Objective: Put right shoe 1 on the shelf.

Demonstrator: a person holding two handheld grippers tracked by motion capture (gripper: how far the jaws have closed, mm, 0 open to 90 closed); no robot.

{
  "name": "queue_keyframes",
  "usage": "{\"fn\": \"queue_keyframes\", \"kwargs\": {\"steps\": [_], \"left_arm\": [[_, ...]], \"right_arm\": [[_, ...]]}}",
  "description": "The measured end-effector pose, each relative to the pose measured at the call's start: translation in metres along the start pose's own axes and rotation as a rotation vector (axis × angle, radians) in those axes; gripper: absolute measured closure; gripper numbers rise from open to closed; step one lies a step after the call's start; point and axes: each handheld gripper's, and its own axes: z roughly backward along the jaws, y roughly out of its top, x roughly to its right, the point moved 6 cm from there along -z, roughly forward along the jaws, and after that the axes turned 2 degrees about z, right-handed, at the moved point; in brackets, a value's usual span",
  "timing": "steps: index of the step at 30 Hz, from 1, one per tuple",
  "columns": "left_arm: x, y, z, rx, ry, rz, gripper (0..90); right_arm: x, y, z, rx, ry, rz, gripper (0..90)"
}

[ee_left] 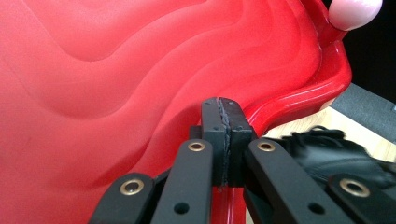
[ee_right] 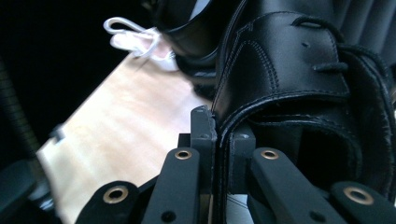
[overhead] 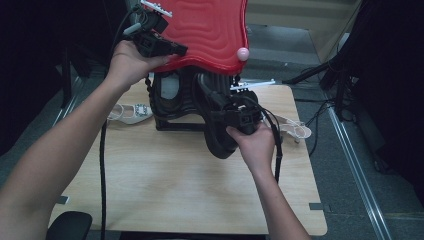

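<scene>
The stiff red lid is being pinched by the left gripper at its 7 o'clock rim; the pliable black shoe is being clamped at its collar by the right gripper.

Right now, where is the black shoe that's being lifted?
In the high view the black shoe hangs just right of table centre, its rim pinched by the right gripper, below the red lid that the left gripper holds up.

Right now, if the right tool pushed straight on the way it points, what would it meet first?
Probably the second black shoe beyond the black shoe that the right tool grips; past it lies a white sandal. Depth is unclear.
</scene>
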Motion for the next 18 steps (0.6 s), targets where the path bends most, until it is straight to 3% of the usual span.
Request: {"fn": "queue_keyframes", "kwargs": {"steps": [1,3,5,7,12,18], "left_arm": [[0.000,0.000,0.000,-0.001,-0.002,0.000,90.0],[0.000,0.000,0.000,0.000,-0.006,0.003,90.0],[0.000,0.000,0.000,0.007,-0.007,0.003,90.0],[0.000,-0.001,0.000,0.015,-0.002,-0.026,90.0],[-0.002,-0.001,0.000,0.023,-0.033,-0.013,90.0],[-0.003,-0.002,0.000,0.023,-0.040,-0.014,90.0]], "right_arm": [[0.002,0.001,-0.008,0.018,-0.039,0.026,86.3],[0.002,0.001,-0.011,0.022,-0.055,0.035,86.2],[0.003,0.001,-0.023,0.034,-0.133,0.054,86.3],[0.003,0.002,-0.028,0.054,-0.129,0.047,86.4],[-0.002,0.004,-0.038,0.063,-0.149,0.059,86.2],[-0.010,0.010,-0.052,0.098,-0.200,0.089,85.3]]}}
